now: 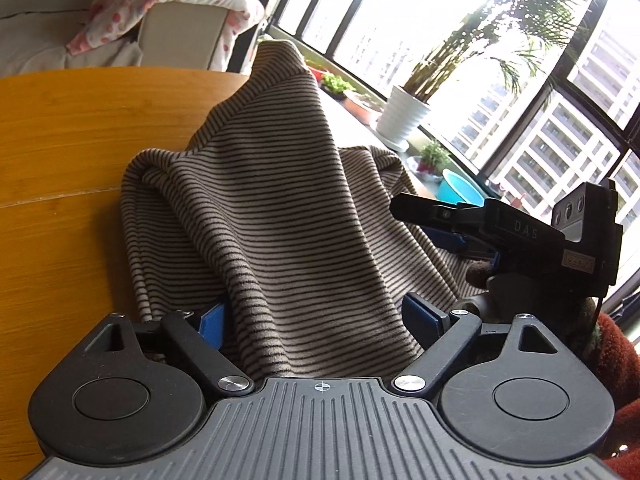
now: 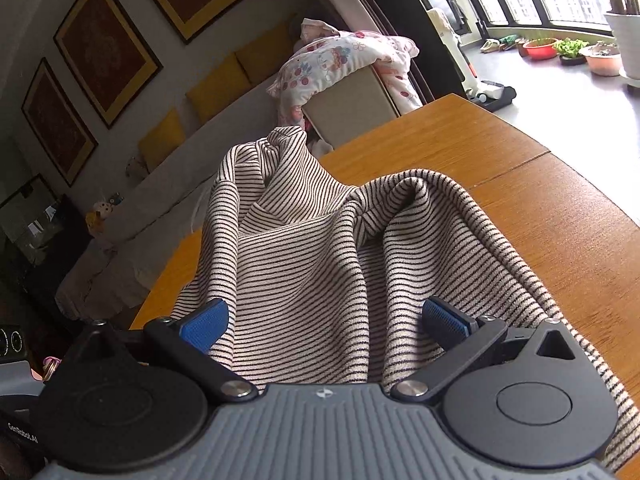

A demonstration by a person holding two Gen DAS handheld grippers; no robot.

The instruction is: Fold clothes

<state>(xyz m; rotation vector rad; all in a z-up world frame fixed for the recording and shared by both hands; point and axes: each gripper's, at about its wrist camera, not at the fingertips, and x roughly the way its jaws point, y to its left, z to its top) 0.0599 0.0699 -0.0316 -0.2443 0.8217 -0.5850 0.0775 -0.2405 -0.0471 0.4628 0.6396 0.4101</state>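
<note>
A beige garment with thin dark stripes (image 1: 272,208) lies bunched on the wooden table (image 1: 60,152). It fills the space between the blue pads of my left gripper (image 1: 316,316), whose jaws stand wide apart with cloth draped over them. In the right wrist view the same striped garment (image 2: 312,264) lies between and over the spread blue pads of my right gripper (image 2: 324,324). The right gripper also shows in the left wrist view (image 1: 424,216), at the garment's right side. A raised peak of cloth (image 1: 280,60) stands at the far end.
The wooden table (image 2: 540,208) has a seam across it and a curved edge. A sofa with a floral blanket (image 2: 344,60) stands beyond. Potted plants (image 1: 404,116) and basins (image 2: 540,48) line the window floor. Framed pictures hang on the wall.
</note>
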